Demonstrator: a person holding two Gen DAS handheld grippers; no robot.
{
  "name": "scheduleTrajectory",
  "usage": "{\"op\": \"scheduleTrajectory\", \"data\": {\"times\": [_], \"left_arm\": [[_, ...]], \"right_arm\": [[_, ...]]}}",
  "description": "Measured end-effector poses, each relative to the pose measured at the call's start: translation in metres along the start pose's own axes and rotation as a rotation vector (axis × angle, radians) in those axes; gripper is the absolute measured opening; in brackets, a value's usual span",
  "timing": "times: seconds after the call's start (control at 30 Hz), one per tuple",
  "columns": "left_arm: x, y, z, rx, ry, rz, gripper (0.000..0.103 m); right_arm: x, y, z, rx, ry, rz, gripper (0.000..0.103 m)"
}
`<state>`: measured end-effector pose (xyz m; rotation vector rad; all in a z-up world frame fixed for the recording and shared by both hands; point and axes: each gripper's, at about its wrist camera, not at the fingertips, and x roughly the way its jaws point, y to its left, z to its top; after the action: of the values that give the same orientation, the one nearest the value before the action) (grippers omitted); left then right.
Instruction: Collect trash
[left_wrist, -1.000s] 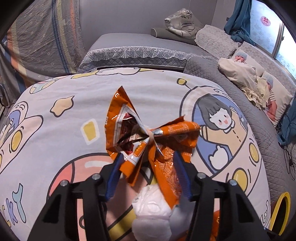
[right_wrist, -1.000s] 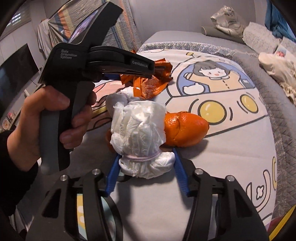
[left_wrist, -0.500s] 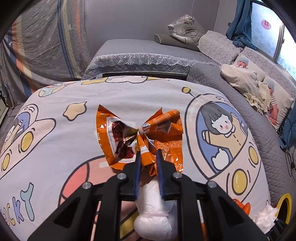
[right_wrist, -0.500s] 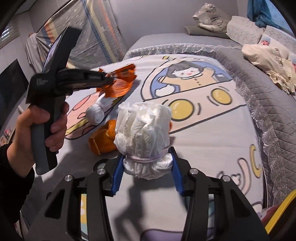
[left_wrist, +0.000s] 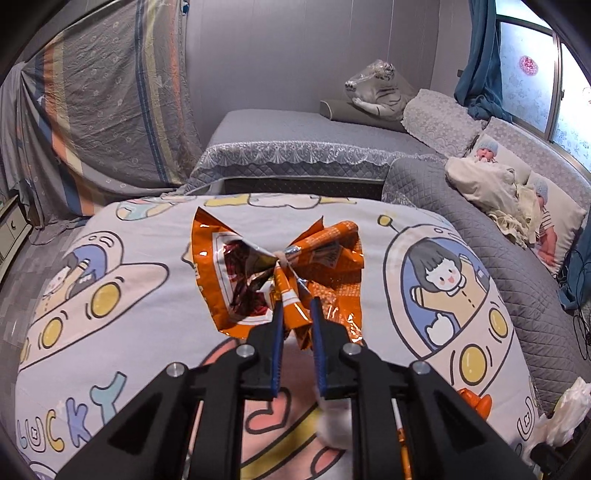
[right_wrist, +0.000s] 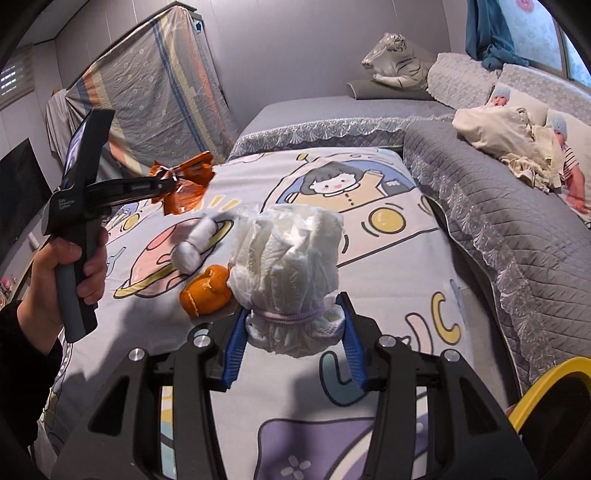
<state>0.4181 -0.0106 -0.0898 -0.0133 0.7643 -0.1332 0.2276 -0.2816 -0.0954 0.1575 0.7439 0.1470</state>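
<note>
My left gripper is shut on a crumpled orange snack wrapper tied in the middle, held above the cartoon bedspread. It also shows in the right wrist view, lifted off the bed. My right gripper is shut on a bundled white diaper bound with a band, held above the bed. On the bedspread lie a rolled white diaper and an orange peel.
A yellow-rimmed bin sits at the lower right. A grey quilted sofa with pillows and a blanket borders the bed on the right. A tiger plush lies at the back. A striped sheet hangs at the left.
My left gripper shut on the orange wrapper and lifted it off the bed. My right gripper raised the white diaper bundle and drew back from the peel.
</note>
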Motion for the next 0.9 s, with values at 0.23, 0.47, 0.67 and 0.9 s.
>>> {"op": "scheduleTrajectory", "data": {"times": [0.23, 0.47, 0.67, 0.9], "left_arm": [[-0.030, 0.018, 0.002, -0.032, -0.047, -0.007, 0.010], [-0.064, 0.024, -0.010, -0.027, -0.095, -0.025, 0.010], [-0.100, 0.018, -0.026, -0.003, -0.138, -0.057, 0.010], [-0.134, 0.000, -0.046, 0.028, -0.162, -0.130, 0.010]], "right_arm": [[-0.020, 0.005, -0.006, -0.013, -0.024, -0.004, 0.044], [-0.042, 0.007, -0.008, -0.017, -0.065, -0.004, 0.044], [-0.065, 0.004, -0.009, -0.023, -0.115, -0.020, 0.044], [-0.089, -0.003, -0.016, -0.025, -0.156, -0.044, 0.044]]}}
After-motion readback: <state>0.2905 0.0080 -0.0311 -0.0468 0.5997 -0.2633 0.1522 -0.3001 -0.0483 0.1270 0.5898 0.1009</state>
